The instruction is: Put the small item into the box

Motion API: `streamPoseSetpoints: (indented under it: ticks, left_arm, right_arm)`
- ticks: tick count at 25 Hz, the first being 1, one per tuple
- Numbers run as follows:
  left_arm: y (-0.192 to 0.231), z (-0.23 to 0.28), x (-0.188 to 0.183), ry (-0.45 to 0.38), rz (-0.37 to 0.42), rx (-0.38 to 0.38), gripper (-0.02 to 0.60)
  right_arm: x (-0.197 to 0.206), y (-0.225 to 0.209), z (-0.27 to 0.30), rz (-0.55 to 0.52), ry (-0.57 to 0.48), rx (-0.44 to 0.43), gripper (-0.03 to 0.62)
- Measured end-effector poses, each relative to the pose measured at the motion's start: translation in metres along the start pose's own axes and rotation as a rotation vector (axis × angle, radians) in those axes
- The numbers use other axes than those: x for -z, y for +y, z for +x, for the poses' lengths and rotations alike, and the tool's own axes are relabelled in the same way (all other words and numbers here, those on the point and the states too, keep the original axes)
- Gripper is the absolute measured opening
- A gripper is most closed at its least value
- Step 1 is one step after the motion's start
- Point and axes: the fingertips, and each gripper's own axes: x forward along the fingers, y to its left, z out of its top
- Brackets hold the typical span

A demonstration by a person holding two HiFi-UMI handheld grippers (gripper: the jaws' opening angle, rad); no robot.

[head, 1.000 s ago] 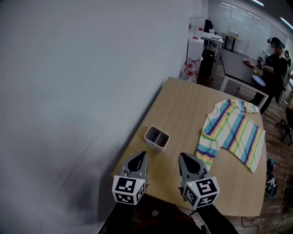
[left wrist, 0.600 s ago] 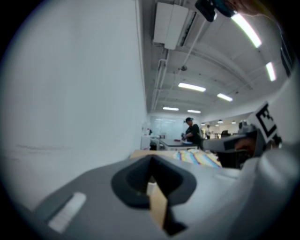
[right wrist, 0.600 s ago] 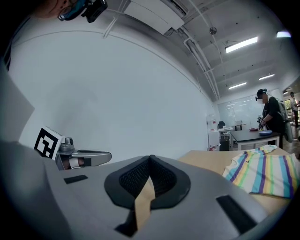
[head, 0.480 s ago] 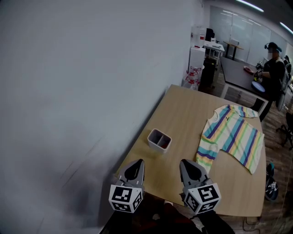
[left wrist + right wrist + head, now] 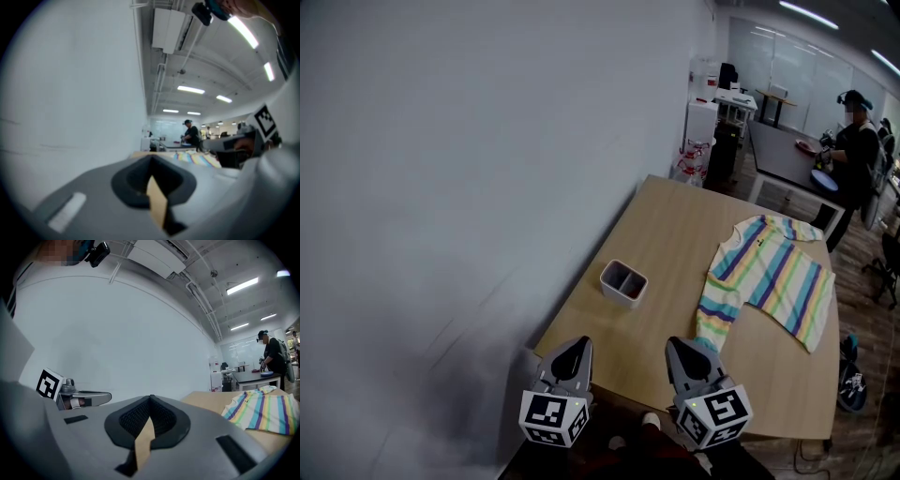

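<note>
A pale wall (image 5: 441,187) is filling the left of the head view. A wooden table (image 5: 675,234) is running along it. A striped shirt (image 5: 769,281) is lying well to the right of the box (image 5: 617,292). The box, white and split into two compartments, is sitting close to the wall. Far beyond the box, a person (image 5: 855,141) is standing.

The left gripper (image 5: 571,347) and right gripper (image 5: 682,345) are hanging side by side on the near side of the box, well apart from it. Both are clenched, with jaws pressed together and gripping nothing. Over the last second they have been drawing back from the box. They are now sitting at the table's near edge rather than over its top.

No small item is showing loose around the box, and whether one is lying inside is too small to tell. The retreat is suggesting that the placing is either finished or not under way.
</note>
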Motion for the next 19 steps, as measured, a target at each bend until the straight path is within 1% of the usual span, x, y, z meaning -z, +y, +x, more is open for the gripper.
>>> streamPoseSetpoints:
  ticks: [3,12,19]
  left_arm:
    - [-0.005,-0.007,0.002,0.003,-0.002,-0.001,0.002]
    - [-0.021,-0.017,0.004,0.001,0.019,-0.029,0.002]
    - [-0.047,-0.026,0.000,-0.008,0.036,-0.064,0.002]
  right_arm:
    - [0.003,0.003,-0.007,0.003,0.002,-0.006,0.008]
    - [0.007,-0.004,-0.024,0.003,-0.008,-0.018,0.008]
    - [0.004,-0.016,-0.046,-0.001,-0.017,-0.051,0.008]
